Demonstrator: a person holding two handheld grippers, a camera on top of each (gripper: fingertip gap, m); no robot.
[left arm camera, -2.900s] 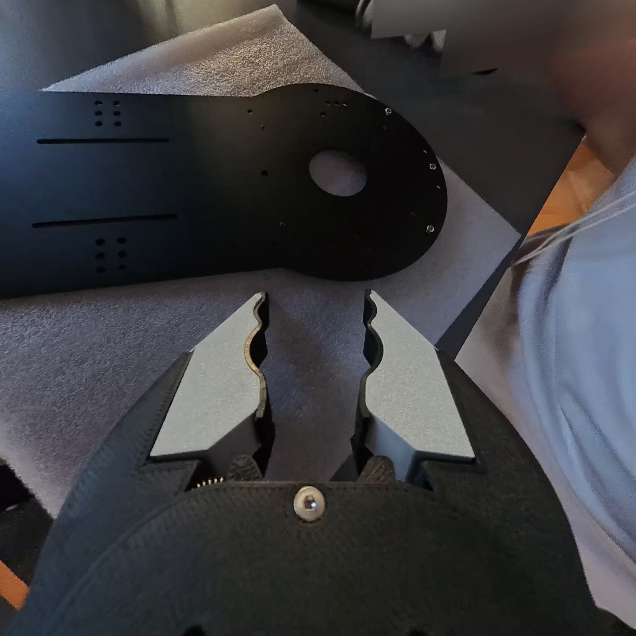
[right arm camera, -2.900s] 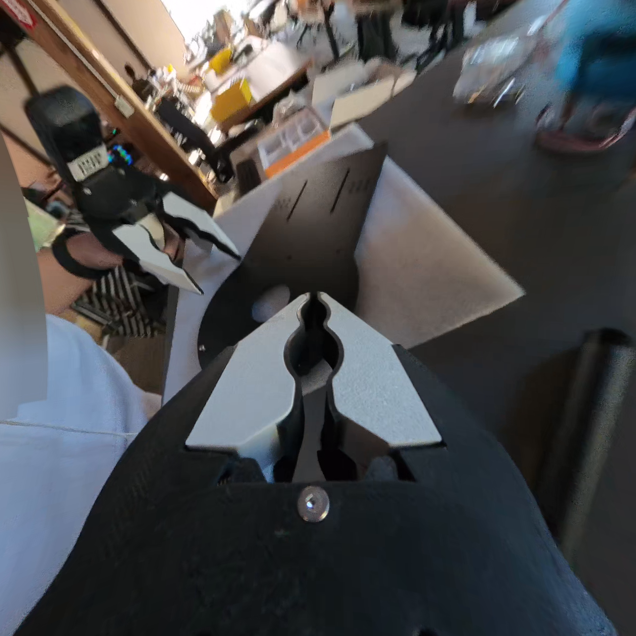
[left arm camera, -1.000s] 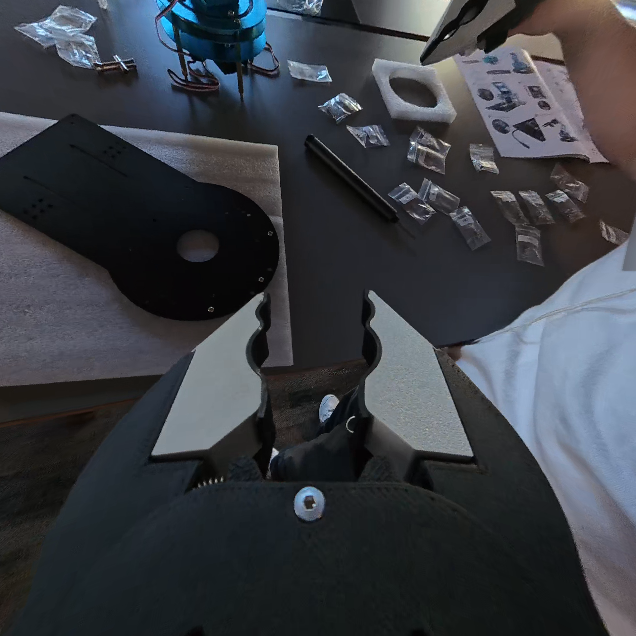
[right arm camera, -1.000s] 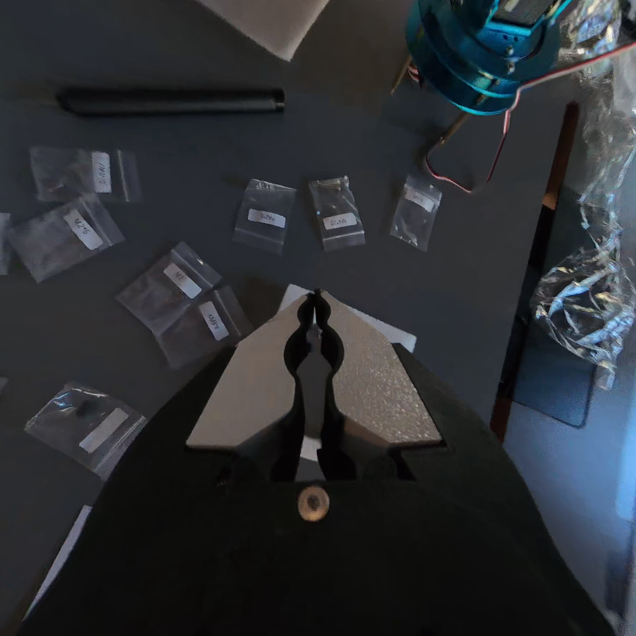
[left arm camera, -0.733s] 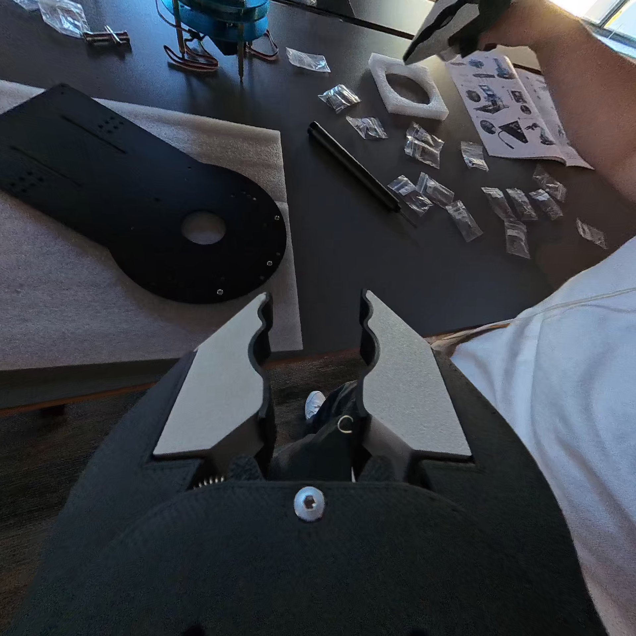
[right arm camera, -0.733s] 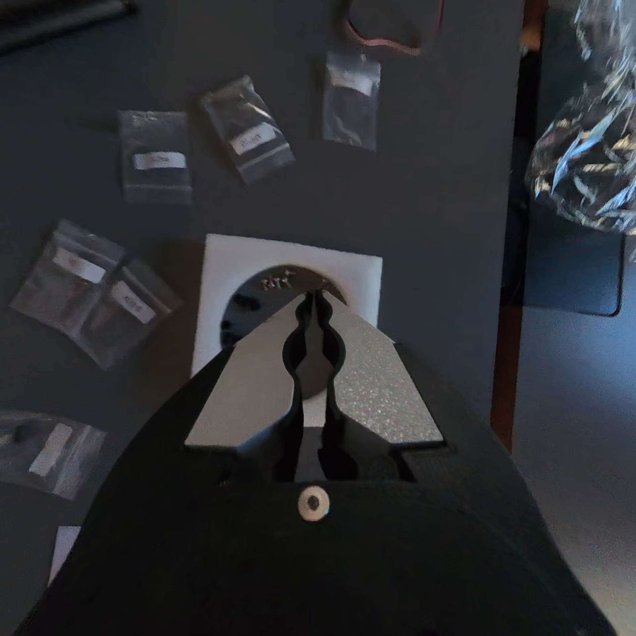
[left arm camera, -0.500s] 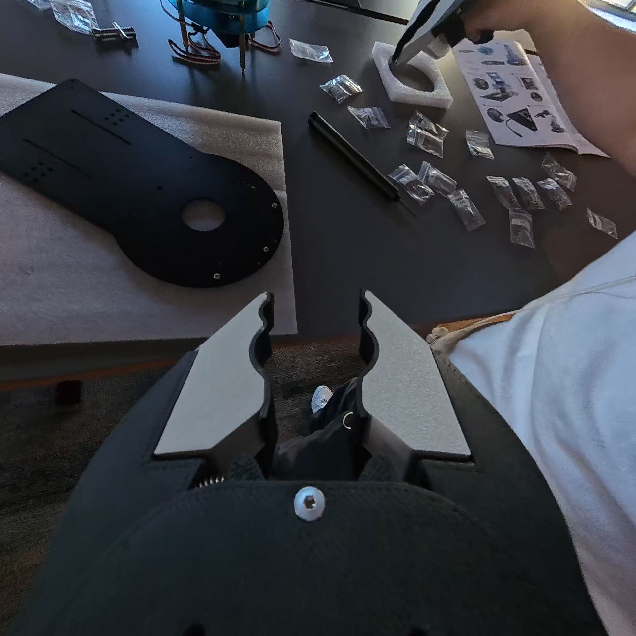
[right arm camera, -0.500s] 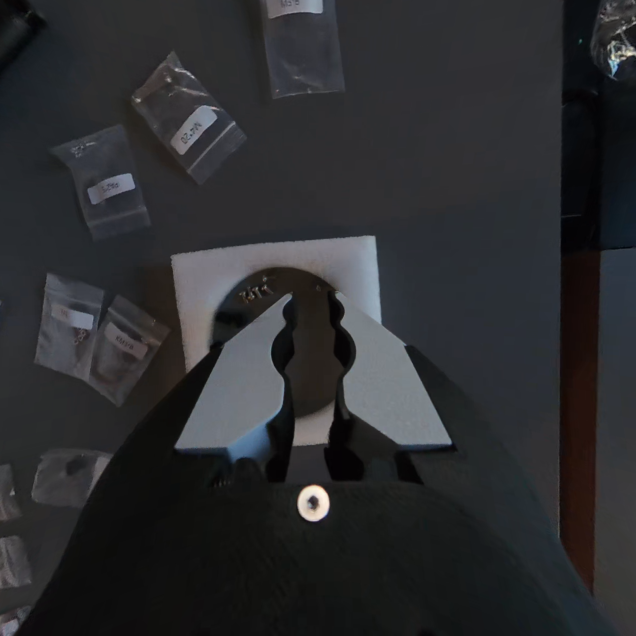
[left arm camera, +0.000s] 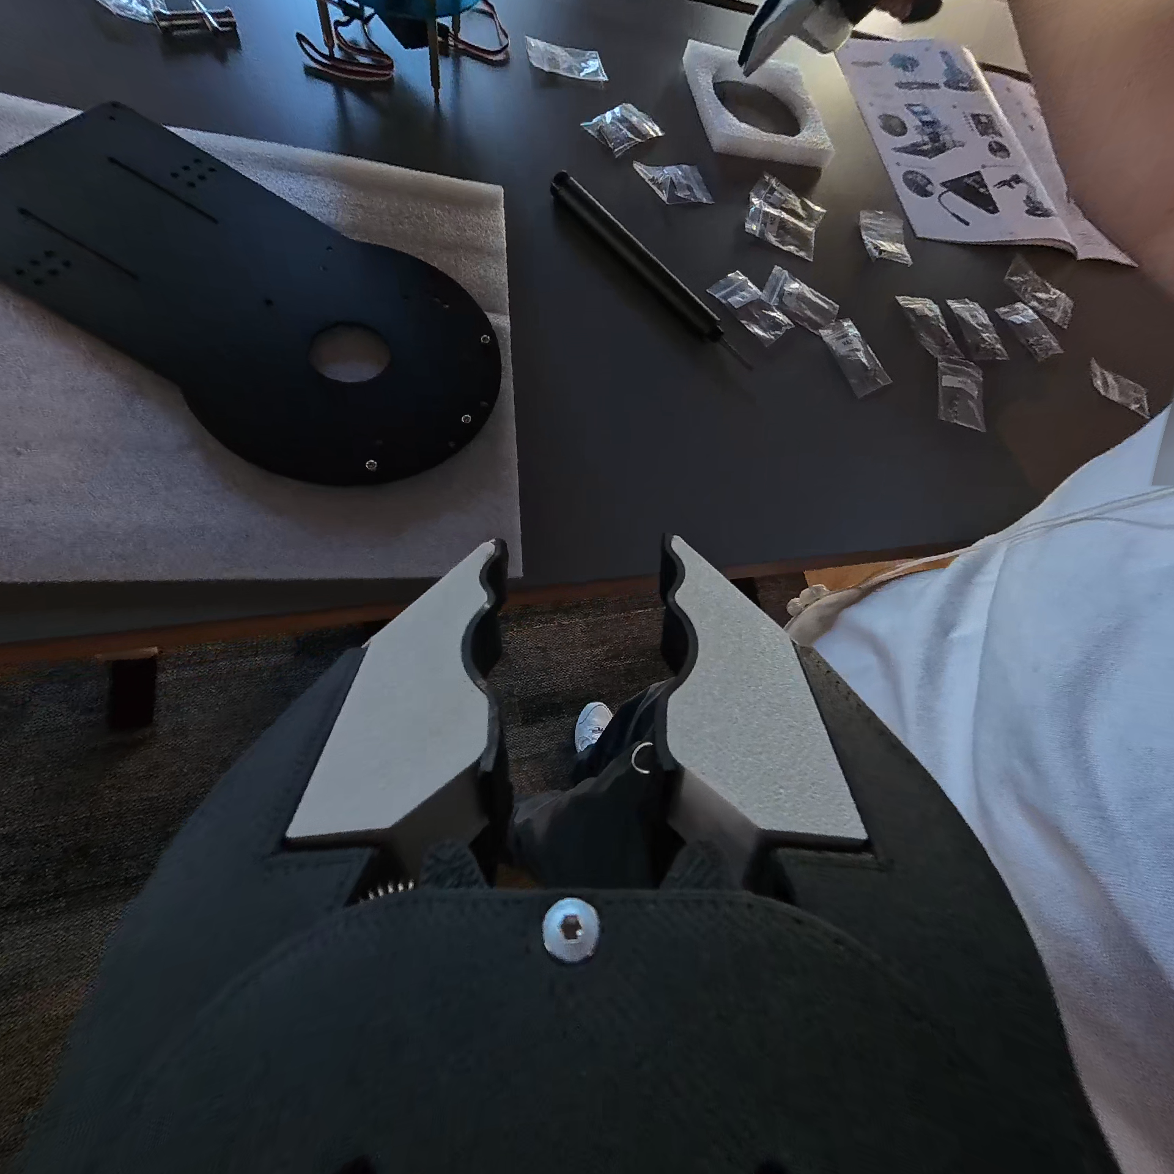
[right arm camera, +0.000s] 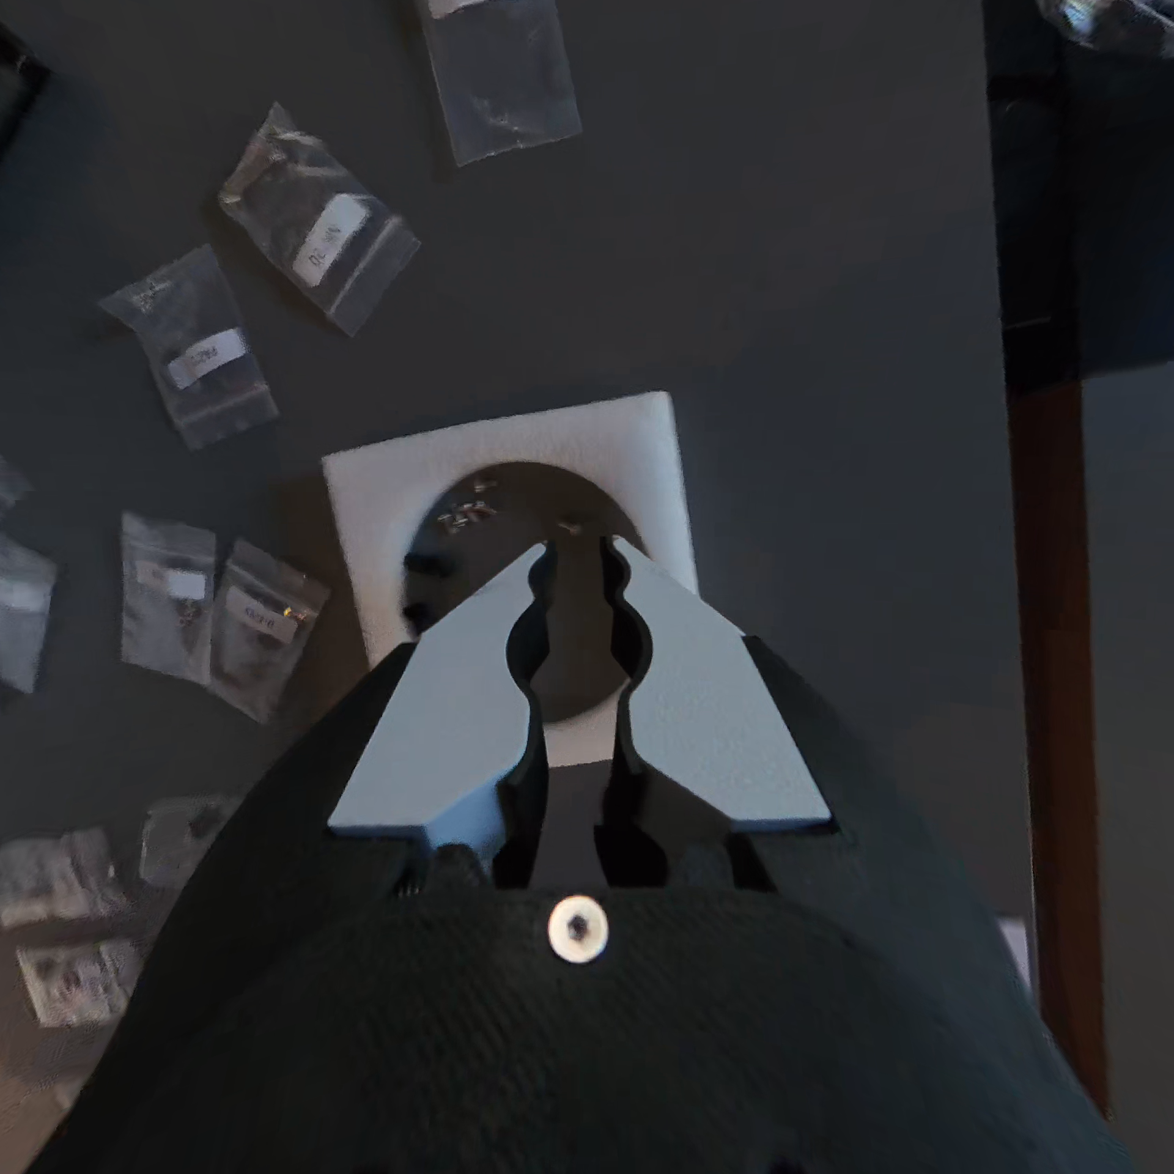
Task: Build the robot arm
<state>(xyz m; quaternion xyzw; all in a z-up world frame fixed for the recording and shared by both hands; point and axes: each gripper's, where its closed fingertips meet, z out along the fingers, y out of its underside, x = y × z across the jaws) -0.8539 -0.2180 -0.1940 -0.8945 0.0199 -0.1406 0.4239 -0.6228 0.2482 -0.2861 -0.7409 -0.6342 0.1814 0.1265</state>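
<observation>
Right wrist view puts your right gripper [right arm camera: 575,540], jaws narrowly parted and empty, over the foam frame [right arm camera: 508,438], a small screw [right arm camera: 567,525] just beyond the tips; your left gripper [left arm camera: 578,559] hangs wide, off the desk [left arm camera: 635,445].

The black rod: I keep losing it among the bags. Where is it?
In the left wrist view the black rod lies on the dark table, between the foam sheet and the small clear bags.

Our left tongs [left arm camera: 579,559] gape wide, empty, held off desk's near edge. Our right tongs [right arm camera: 575,541] slightly parted, empty, pointing down near desk's far edge.
</observation>
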